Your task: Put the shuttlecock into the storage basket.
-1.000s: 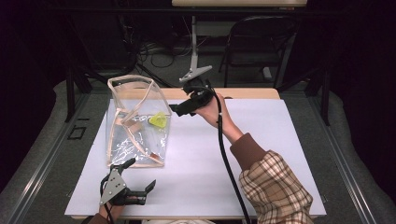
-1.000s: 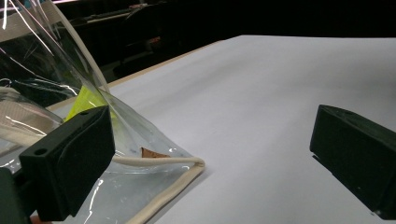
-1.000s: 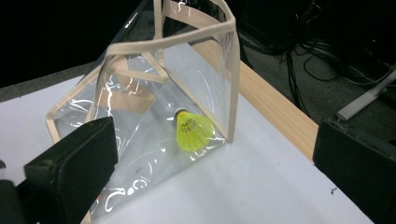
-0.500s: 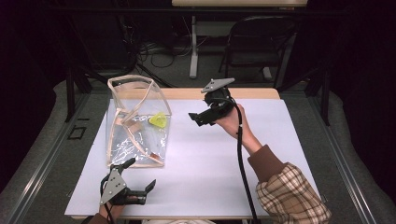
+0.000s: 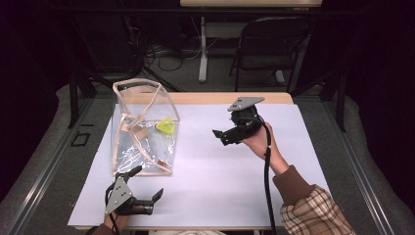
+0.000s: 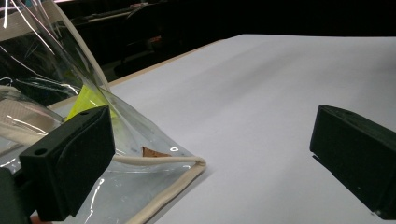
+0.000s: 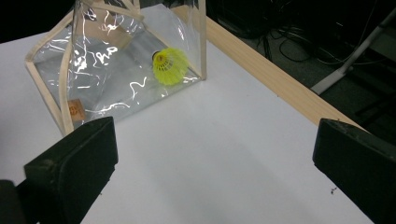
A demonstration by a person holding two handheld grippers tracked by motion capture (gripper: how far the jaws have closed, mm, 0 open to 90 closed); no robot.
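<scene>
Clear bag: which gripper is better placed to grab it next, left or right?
Left, probably. The left gripper, open, sits right at the clear bag's near corner, with the trim beside one jaw. The right gripper, also open, is raised above the sheet, well apart from the bag.

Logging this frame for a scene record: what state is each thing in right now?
clear bag: standing on the table, top open, edged with cream trim.
yellow shuttlecock: inside the bag, lying on its side.
left gripper: open, empty, by the bag's near corner.
right gripper: open, empty, held above the table.
</scene>
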